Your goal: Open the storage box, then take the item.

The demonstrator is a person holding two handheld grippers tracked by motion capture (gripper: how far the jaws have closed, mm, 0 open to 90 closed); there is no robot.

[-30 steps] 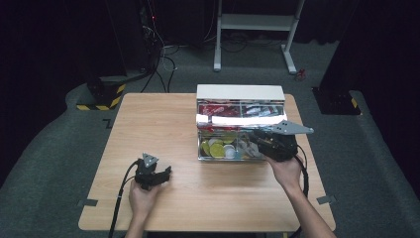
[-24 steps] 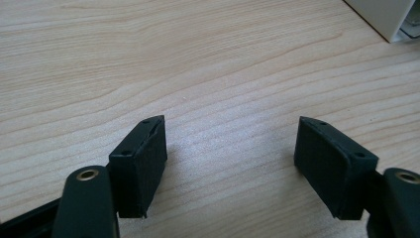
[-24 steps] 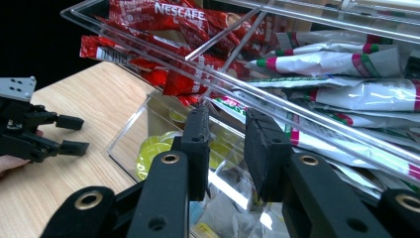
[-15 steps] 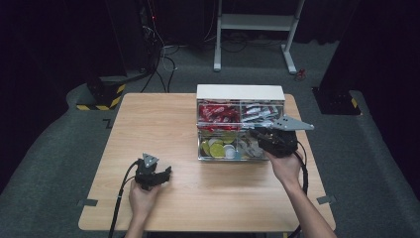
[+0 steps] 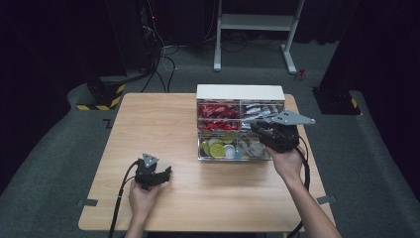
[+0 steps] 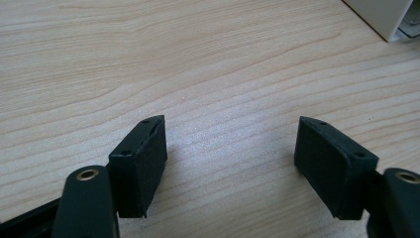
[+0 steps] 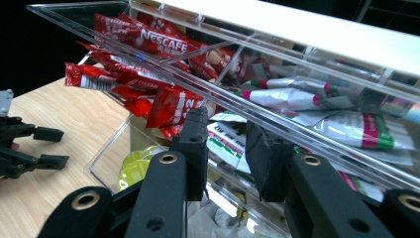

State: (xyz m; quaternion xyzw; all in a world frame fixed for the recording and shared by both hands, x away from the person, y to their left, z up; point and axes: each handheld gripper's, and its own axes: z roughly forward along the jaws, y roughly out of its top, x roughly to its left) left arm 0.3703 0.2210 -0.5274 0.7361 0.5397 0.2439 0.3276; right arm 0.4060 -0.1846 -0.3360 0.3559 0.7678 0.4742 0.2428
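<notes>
A clear plastic organiser box with a white back stands at the table's far right. It holds red Nescafe sachets, silver sachets and yellow-green pods. My right gripper is at the box's front right, shut on the front edge of its clear lid. The lid slants up over the sachets, and its edge runs between the jaws of the right gripper. My left gripper rests on the table near the front left. It stands open over bare wood, also seen at the left of the right gripper view.
The wooden table has free room on its left half and along the front. A white metal stand and cables lie on the dark floor beyond the far edge.
The right gripper has shifted slightly up the picture with the lid, and the bright glare band across the lid has gone. The left gripper has stayed put.
</notes>
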